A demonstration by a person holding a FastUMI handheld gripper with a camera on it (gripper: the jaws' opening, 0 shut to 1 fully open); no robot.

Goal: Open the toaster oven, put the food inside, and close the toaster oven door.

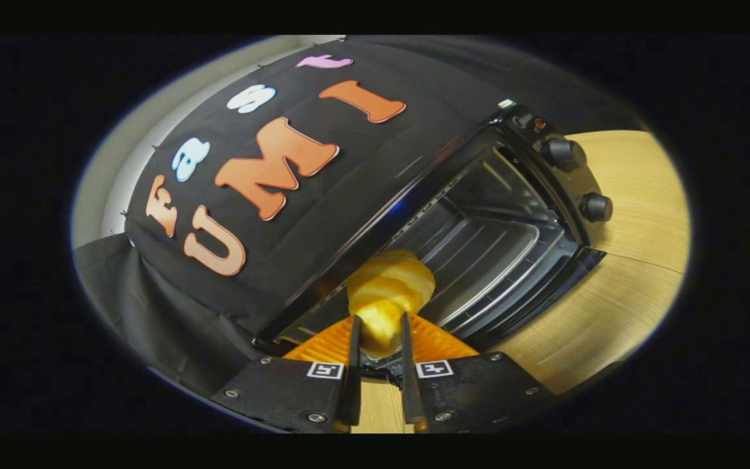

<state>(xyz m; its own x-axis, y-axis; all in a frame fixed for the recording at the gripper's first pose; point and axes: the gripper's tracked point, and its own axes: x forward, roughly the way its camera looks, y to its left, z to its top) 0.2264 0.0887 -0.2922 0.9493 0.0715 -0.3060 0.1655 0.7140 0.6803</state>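
gripper view: croissant sits pinched between the two fingers of the gripper, both pads pressing on its near end, so the tool is closed around the food and carrying it. the pastry's long axis runs forward along the fingers, its free end pointing toward the toaster oven and reaching past the fingertips.

the whole scene appears rolled in this view, so the oven looks tilted; its cavity is open and lies just ahead of the croissant and a little to the side where the knobs are. inside, the wire rack and a tray are visible, and the door seems to hang down at the mouth's lower lip, dark and hard to separate from the oven body. the oven stands on a wooden table, which also shows between the finger bases.

the croissant's tip appears to be at the mouth of the cavity, near the front edge of the rack; whether it has crossed the threshold i cannot tell. my judgement is that the coming move turns on this line: push straight along the fingers' axis, nudging toward the knob side to centre over the rack, then release. the door is not yet closed.
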